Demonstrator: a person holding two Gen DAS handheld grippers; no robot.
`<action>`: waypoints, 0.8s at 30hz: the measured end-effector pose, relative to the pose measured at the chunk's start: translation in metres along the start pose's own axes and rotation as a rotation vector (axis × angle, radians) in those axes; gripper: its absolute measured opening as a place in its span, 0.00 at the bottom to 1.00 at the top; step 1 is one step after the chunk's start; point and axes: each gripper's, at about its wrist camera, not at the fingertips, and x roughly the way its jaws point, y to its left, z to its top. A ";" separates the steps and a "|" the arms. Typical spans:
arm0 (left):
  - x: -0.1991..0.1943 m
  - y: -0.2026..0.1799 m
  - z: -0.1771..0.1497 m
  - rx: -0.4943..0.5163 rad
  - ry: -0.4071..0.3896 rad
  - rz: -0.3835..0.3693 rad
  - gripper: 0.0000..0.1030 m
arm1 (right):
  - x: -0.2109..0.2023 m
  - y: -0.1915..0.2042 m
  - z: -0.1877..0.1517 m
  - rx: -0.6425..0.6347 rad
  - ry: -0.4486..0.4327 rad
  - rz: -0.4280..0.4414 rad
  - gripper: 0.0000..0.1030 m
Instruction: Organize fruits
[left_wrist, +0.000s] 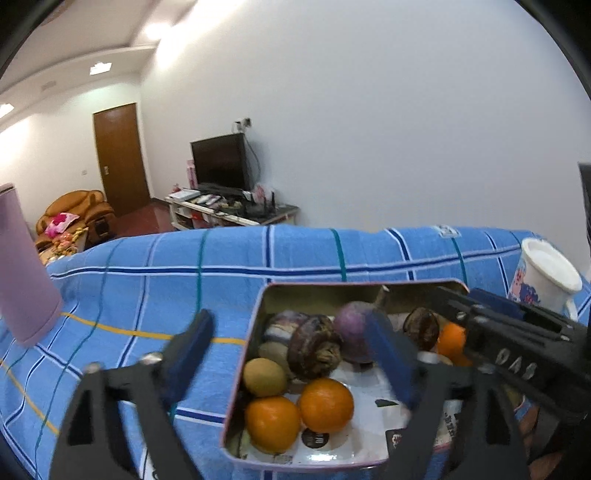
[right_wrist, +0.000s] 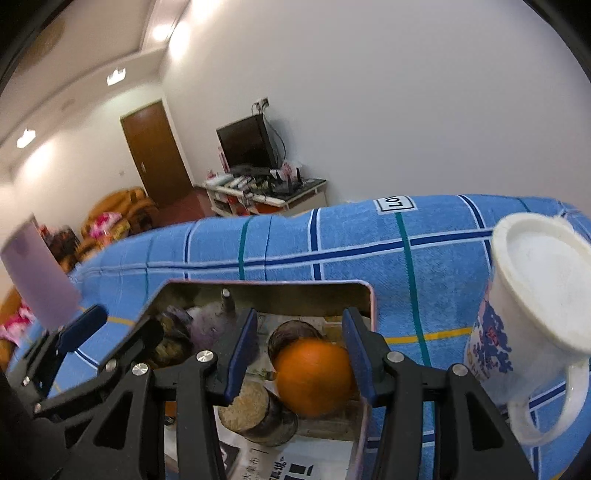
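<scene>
An open pink-rimmed tin box on a blue checked cloth holds two oranges at its near end, a brown kiwi-like fruit and dark purple fruits. My left gripper is open wide above the box's left side, with nothing between its fingers. My right gripper is over the right end of the box. A blurred orange lies between its blue pads, against the right one, with a gap to the left one. The right gripper also shows in the left wrist view.
A white mug with a blue and red print stands just right of the box. A pale purple object stands at the cloth's left edge. Printed paper lines the box bottom. A TV stand and a sofa lie far behind.
</scene>
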 end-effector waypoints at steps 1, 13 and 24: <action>-0.002 0.003 0.000 -0.016 -0.008 0.005 1.00 | -0.003 -0.002 0.000 0.017 -0.016 0.003 0.53; -0.019 0.005 -0.008 0.008 -0.030 -0.010 1.00 | -0.041 0.006 -0.012 0.065 -0.190 -0.071 0.75; -0.026 0.008 -0.015 0.013 -0.034 -0.002 1.00 | -0.061 0.019 -0.024 0.015 -0.266 -0.144 0.75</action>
